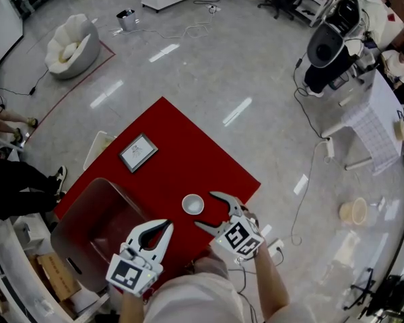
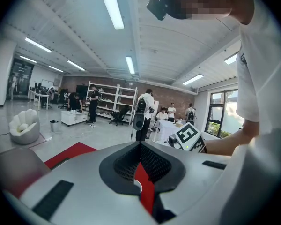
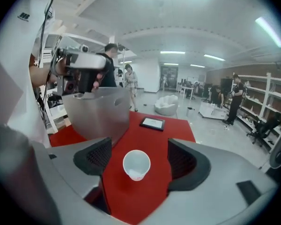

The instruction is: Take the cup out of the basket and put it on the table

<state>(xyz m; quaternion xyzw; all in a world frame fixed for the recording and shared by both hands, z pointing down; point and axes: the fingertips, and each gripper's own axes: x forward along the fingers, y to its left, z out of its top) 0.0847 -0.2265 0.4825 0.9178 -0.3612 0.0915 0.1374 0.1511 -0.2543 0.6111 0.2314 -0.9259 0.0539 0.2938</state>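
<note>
A white cup (image 1: pixel 192 204) stands upright on the red table (image 1: pixel 182 153), free of both grippers. My right gripper (image 1: pixel 204 210) hovers just to its right with jaws wide open. In the right gripper view the cup (image 3: pixel 136 164) sits lower than the open gripper (image 3: pixel 139 144), between the two pads and touching neither. The grey-brown basket (image 1: pixel 87 227) stands at the table's left end, and its wall (image 3: pixel 98 111) rises behind the cup on the left. My left gripper (image 1: pixel 163 237) hangs over the table's near edge beside the basket; its tips (image 2: pixel 140 146) meet with nothing held.
A framed picture (image 1: pixel 138 152) lies flat on the table beyond the cup. A white beanbag (image 1: pixel 71 46) and cables lie on the floor further off. Equipment and a white table (image 1: pixel 363 106) stand at the right. A person's legs (image 1: pixel 20 180) show at the left, with boxes (image 1: pixel 54 274) below.
</note>
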